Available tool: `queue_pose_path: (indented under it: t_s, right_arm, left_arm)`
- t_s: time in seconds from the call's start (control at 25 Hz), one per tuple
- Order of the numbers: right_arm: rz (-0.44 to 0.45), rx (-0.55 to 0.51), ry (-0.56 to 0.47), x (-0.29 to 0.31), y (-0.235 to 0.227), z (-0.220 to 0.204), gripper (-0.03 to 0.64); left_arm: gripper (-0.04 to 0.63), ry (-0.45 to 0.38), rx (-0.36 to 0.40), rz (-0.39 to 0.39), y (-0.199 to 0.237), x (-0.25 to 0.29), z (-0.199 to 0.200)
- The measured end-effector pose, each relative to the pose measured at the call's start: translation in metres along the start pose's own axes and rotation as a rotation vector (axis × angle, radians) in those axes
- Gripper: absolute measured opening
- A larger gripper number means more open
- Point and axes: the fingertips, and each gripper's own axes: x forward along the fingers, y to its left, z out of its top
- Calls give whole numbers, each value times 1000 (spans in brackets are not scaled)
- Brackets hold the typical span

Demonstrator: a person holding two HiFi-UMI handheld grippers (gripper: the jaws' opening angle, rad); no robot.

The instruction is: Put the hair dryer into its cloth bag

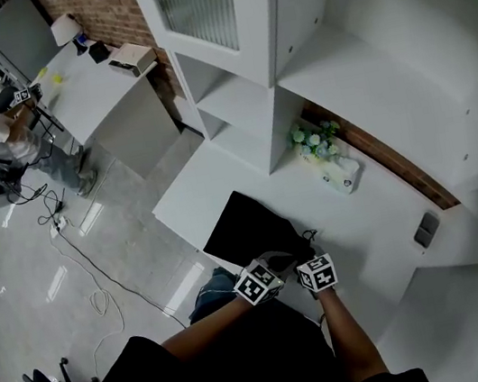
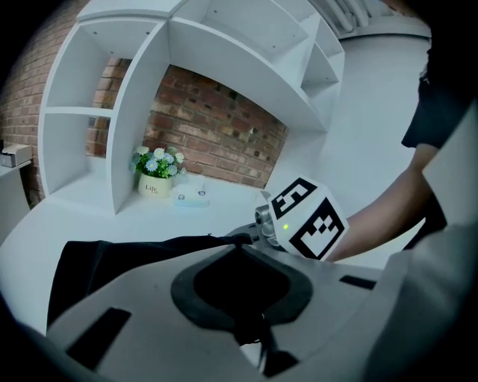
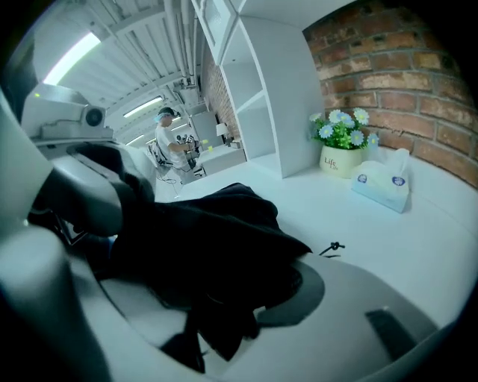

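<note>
The black cloth bag (image 1: 245, 225) lies on the white table (image 1: 361, 210), just beyond both grippers. My left gripper (image 1: 266, 265) and right gripper (image 1: 306, 258) sit close together at the bag's near end. In the left gripper view the bag (image 2: 104, 261) stretches off to the left, and my left gripper (image 2: 239, 250) is shut on its rim. In the right gripper view bunched black cloth (image 3: 216, 224) fills my right gripper (image 3: 239, 298), which is shut on it. A knotted drawstring end (image 3: 334, 247) lies on the table. I cannot make out the hair dryer in any view.
A small flower pot (image 1: 313, 140) and a tissue box (image 1: 344, 173) stand by the brick wall under the white shelves (image 1: 240, 94). The table's edge (image 1: 182, 232) runs left of the bag. A person (image 1: 0, 136) works at a far table, with cables on the floor.
</note>
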Motion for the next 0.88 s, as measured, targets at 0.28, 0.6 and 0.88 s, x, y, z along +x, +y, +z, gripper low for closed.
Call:
queue_pose_path:
  t_s: [0.28,0.6,0.88]
  right_arm:
    - [17,-24,72,12,-5,-20,206]
    - [22,-67,62,-3,-6,-17,267]
    - [-3,-106,135,-33,-11,-57,276]
  left_arm:
    - [35,43,-20,38,14,-2,-14]
    - [35,56,-23,25,15,3,-14]
    - [35,58,-18,3,10,10,-13]
